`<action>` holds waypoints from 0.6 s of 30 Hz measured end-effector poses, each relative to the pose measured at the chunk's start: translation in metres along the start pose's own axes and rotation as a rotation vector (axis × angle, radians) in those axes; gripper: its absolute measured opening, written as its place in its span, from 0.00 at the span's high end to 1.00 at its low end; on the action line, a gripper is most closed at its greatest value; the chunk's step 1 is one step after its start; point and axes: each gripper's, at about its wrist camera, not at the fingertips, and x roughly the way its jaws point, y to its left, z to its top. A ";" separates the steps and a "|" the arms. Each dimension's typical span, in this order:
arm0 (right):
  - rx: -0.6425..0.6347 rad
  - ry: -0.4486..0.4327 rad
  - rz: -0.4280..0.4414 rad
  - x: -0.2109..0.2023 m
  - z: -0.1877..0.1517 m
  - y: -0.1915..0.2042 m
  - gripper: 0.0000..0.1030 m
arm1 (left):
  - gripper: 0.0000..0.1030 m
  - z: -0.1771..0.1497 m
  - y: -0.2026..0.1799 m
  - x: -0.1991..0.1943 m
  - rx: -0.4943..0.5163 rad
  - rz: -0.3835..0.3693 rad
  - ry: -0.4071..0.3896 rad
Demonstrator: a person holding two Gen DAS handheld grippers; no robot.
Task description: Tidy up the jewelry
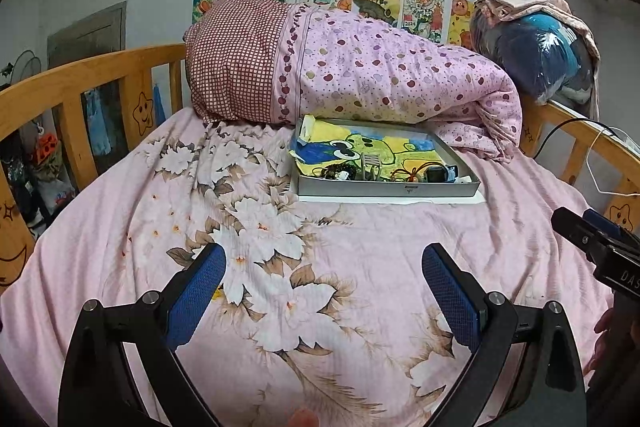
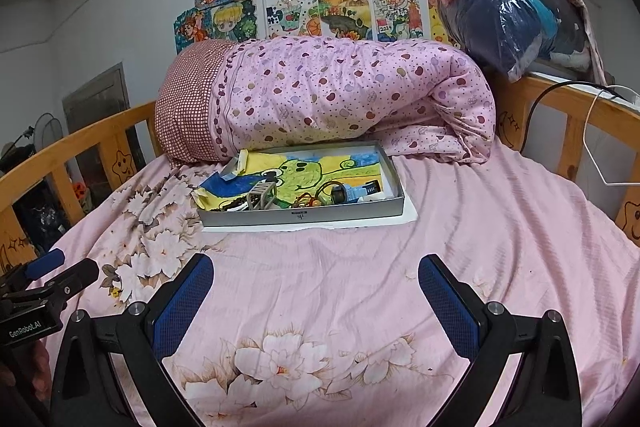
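A shallow grey box [image 1: 384, 189] [image 2: 304, 217] lies on the pink floral bedsheet, lined with a colourful drawing. Jewelry sits along its near edge: dark beads [image 1: 340, 171] [image 2: 232, 205], a hair clip [image 1: 370, 163] [image 2: 262, 193], an orange cord piece [image 1: 412, 173] [image 2: 310, 201] and a watch [image 1: 438, 173] [image 2: 340, 193]. My left gripper [image 1: 324, 263] is open and empty, well short of the box. My right gripper [image 2: 316, 273] is open and empty too, and shows at the right edge of the left wrist view [image 1: 592, 239]. The left gripper shows at the left edge of the right wrist view [image 2: 52, 277].
A rolled pink quilt [image 1: 360, 75] [image 2: 340, 95] lies right behind the box. Wooden bed rails [image 1: 80, 83] [image 2: 580, 115] run along both sides. A bagged blue bundle [image 1: 536, 55] [image 2: 516, 23] rests on the right rail. Cables [image 2: 592, 131] hang there.
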 end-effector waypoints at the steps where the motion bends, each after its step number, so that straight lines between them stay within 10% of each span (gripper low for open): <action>1: 0.000 0.001 0.000 0.000 0.000 0.000 0.00 | 0.07 0.000 0.000 0.000 0.003 0.000 -0.001; 18: 0.003 0.004 0.000 0.000 -0.001 0.001 0.00 | 0.07 -0.001 0.000 0.000 -0.003 -0.006 0.007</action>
